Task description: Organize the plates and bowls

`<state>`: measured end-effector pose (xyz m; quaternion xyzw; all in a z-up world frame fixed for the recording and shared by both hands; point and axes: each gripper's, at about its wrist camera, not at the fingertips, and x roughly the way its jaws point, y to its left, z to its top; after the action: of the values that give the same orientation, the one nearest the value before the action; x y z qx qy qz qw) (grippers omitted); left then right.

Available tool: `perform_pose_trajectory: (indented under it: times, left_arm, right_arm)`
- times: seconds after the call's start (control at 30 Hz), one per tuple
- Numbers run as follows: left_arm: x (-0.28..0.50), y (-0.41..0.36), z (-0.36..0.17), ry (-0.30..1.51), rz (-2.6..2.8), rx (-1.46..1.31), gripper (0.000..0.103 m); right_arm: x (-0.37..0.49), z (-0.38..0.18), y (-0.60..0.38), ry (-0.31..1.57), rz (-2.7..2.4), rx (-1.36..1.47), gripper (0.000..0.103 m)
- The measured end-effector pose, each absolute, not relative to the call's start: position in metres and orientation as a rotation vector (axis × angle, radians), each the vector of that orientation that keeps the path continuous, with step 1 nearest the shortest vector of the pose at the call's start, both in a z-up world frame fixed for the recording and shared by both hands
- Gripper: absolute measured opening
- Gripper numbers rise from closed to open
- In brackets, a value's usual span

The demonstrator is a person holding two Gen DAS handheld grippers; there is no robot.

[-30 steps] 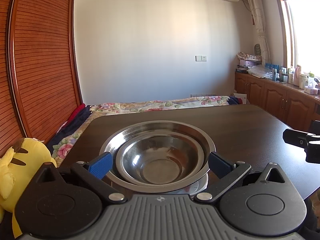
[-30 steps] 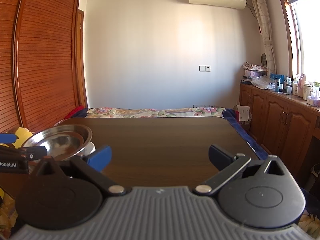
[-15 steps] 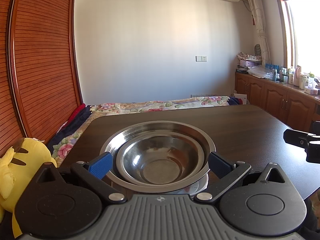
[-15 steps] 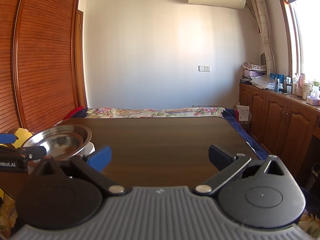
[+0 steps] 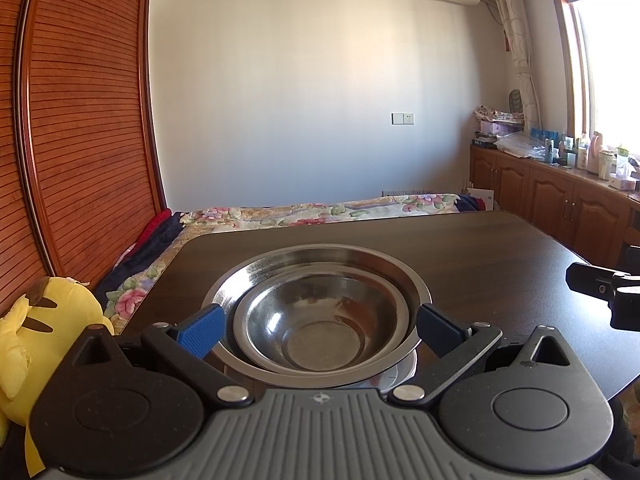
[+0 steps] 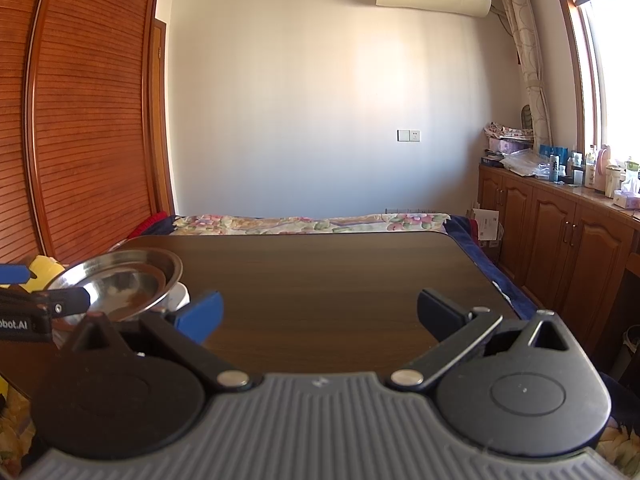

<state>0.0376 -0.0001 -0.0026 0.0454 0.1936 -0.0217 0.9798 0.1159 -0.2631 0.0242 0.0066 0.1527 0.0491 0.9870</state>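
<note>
A small steel bowl sits nested in a wider steel bowl, on a white dish that shows only at its rim, near the front left of the dark wooden table. My left gripper is open, its blue pads on either side of the stack, apart from it. My right gripper is open and empty over bare table. The stack shows at the left of the right wrist view, partly behind the left gripper's finger.
A yellow plush toy sits off the table's left edge. A bed with a floral cover lies beyond the far edge. Wooden cabinets with bottles line the right wall. A slatted wardrobe stands at left.
</note>
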Motion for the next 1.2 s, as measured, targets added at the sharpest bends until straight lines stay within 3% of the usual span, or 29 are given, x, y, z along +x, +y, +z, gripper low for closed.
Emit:
perform_pose_trajectory:
  times: [1.2]
  left_arm:
    - [0.0371,-0.0016,-0.0016,0.387,-0.041,0.091,0.103]
  right_arm:
    - [0.1170,0.0229,-0.2613,0.314,0.101,0.016,0.103]
